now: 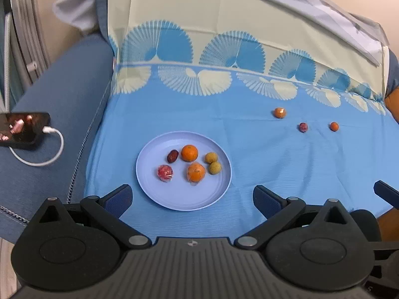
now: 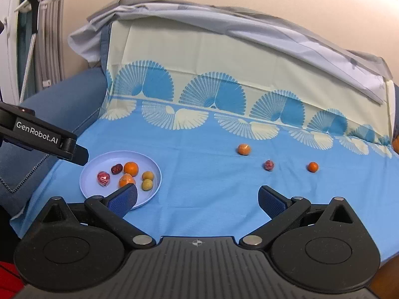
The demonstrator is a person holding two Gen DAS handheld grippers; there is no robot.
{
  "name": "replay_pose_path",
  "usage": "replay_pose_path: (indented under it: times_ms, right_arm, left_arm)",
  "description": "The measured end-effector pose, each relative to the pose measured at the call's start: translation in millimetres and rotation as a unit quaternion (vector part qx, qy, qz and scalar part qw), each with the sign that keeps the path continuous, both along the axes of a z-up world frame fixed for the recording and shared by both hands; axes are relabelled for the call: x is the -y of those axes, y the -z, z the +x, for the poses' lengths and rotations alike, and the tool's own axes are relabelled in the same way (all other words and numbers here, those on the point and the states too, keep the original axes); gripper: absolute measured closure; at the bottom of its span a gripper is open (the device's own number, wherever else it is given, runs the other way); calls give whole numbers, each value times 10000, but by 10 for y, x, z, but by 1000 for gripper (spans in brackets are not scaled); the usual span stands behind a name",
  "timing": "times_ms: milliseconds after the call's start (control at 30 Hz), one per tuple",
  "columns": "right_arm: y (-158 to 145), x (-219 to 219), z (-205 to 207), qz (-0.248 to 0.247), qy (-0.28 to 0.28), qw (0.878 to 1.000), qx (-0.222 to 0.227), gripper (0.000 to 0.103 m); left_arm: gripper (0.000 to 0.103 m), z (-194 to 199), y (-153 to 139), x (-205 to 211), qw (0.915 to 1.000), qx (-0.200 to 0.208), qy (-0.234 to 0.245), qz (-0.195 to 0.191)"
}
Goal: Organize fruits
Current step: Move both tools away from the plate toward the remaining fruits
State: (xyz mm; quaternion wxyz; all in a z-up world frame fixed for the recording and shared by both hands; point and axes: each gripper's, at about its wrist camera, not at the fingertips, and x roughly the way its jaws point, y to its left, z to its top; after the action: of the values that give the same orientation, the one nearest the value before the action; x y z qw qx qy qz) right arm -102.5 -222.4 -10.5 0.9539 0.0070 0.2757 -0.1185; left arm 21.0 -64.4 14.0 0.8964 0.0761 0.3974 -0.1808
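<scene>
A pale blue plate (image 1: 152, 189) (image 2: 87, 186) lies on the blue cloth and holds several fruits: two oranges (image 1: 189, 153) (image 2: 131, 168), a wrapped red fruit (image 1: 164, 173), a dark date (image 1: 172, 156) and two yellow-green fruits (image 1: 211, 157). Three fruits lie loose on the cloth to the right: an orange (image 1: 279, 112) (image 2: 244, 149), a small red wrapped fruit (image 1: 303, 127) (image 2: 269, 165) and a small orange (image 1: 334, 126) (image 2: 312, 167). My left gripper (image 1: 193, 200) is open and empty, just before the plate. My right gripper (image 2: 198, 200) is open and empty, right of the plate.
A blue and cream patterned cloth (image 1: 249, 164) covers a sofa seat and back. A phone (image 1: 22, 129) with a white cable lies on the blue armrest at left. A grey sheet (image 2: 224, 22) drapes over the sofa back. The left gripper's body (image 2: 37, 134) shows in the right wrist view.
</scene>
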Motion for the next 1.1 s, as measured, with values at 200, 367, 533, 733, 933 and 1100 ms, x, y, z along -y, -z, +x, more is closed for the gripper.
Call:
replay_pose_path:
  times_ms: [200, 367, 533, 733, 933, 1100]
  right_arm:
    - [-50, -57, -148, -43, -156, 9998, 143, 1]
    - [-75, -87, -197, -84, -184, 9996, 220, 1]
    - [-71, -43, -203, -11, -122, 9997, 225, 1]
    - [-36, -18, -163, 93, -112, 9997, 179, 1]
    - [28, 52, -94, 246, -68, 9996, 118, 1]
    - [78, 95, -44, 329, -59, 9994, 68, 1]
  left_arm:
    - [0, -248, -96, -46, 9998, 197, 7, -6]
    - [0, -329, -146, -69, 9996, 266, 30, 15]
    - [0, -324, -180, -2, 9995, 311, 87, 31]
    - [0, -303, -161, 55, 9995, 301, 105, 57]
    - [0, -215, -82, 69, 9998, 158, 34, 142]
    - [0, -166, -13, 95, 9998, 27, 37, 182]
